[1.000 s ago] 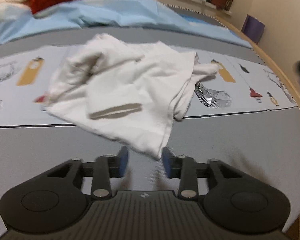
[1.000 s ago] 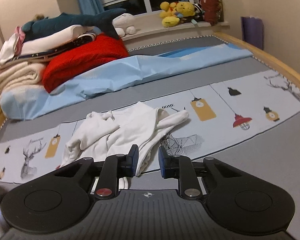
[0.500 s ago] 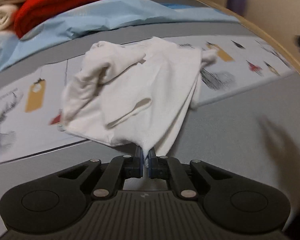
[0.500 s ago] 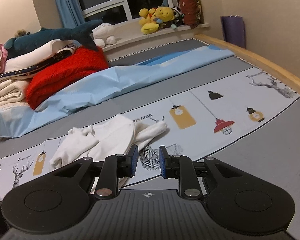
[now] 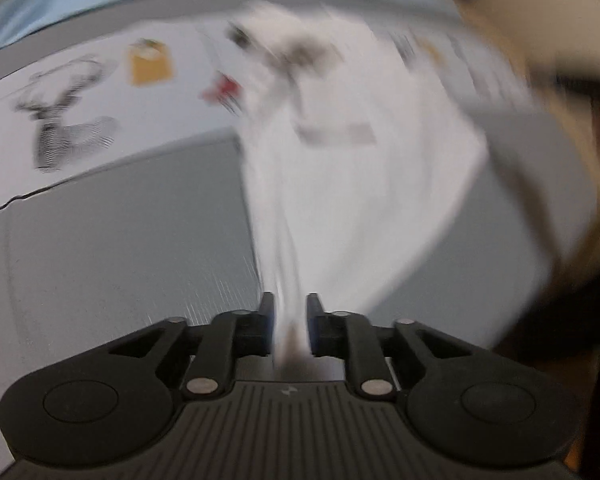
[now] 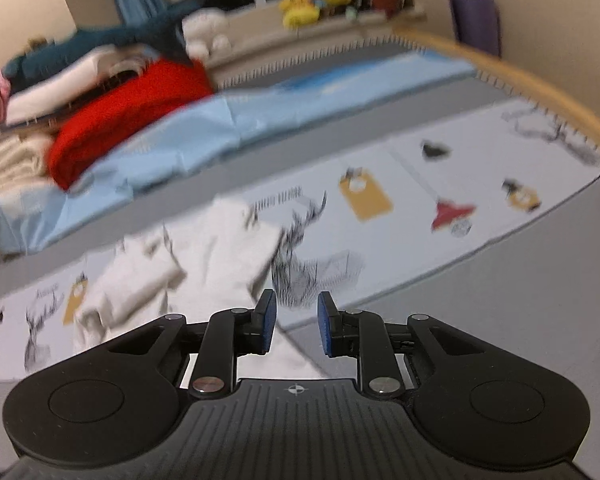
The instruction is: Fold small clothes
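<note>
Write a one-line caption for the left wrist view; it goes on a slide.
Left tongs, jaws opening, with a corner of the white garment between them, trailing across the grey bedspread.

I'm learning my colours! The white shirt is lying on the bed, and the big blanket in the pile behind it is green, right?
Not quite. The big blanket in the pile is red, not green; the right wrist view shows it. The white shirt does lie on the bed in front of it.

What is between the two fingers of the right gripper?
Nothing is held there. In the right wrist view the right gripper stands open, with only the printed bed cover showing through the gap, beside the white garment.
</note>
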Demonstrator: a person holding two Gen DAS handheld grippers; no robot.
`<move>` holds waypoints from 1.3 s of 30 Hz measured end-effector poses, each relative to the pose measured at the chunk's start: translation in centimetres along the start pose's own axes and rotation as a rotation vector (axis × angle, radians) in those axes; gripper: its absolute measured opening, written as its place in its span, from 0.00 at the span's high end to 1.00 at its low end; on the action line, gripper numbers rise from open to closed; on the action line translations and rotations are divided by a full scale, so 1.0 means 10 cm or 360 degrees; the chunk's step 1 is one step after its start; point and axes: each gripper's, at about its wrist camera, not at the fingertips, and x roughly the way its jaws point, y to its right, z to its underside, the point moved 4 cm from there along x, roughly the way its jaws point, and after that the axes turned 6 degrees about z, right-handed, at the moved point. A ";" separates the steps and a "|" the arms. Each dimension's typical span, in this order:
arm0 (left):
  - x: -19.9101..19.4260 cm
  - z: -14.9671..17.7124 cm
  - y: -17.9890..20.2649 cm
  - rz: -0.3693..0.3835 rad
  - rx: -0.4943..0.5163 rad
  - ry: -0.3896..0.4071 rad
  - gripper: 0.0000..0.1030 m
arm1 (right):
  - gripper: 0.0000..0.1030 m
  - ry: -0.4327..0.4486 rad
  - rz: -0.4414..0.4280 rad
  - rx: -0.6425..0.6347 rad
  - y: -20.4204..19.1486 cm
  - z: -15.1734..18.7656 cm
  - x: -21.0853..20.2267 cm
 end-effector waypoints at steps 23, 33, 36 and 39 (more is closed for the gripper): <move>1.07 -0.10 0.03 -0.0242 0.0054 -0.0328 0.93 | 0.96 -0.0562 0.0042 -0.0456 -0.22 0.65 1.17; 0.79 0.22 0.43 -0.0167 0.0309 -0.0425 0.94 | 0.97 -0.0876 -0.0176 -0.0755 0.44 1.21 0.30; 0.77 0.47 0.62 -0.0087 0.0462 -0.0571 0.94 | 0.97 -0.1037 -0.0094 -0.0951 0.57 1.56 0.25; 0.68 0.52 0.77 -0.0058 0.0528 -0.0581 0.91 | 0.91 -0.0977 -0.0087 -0.1002 0.59 1.56 0.18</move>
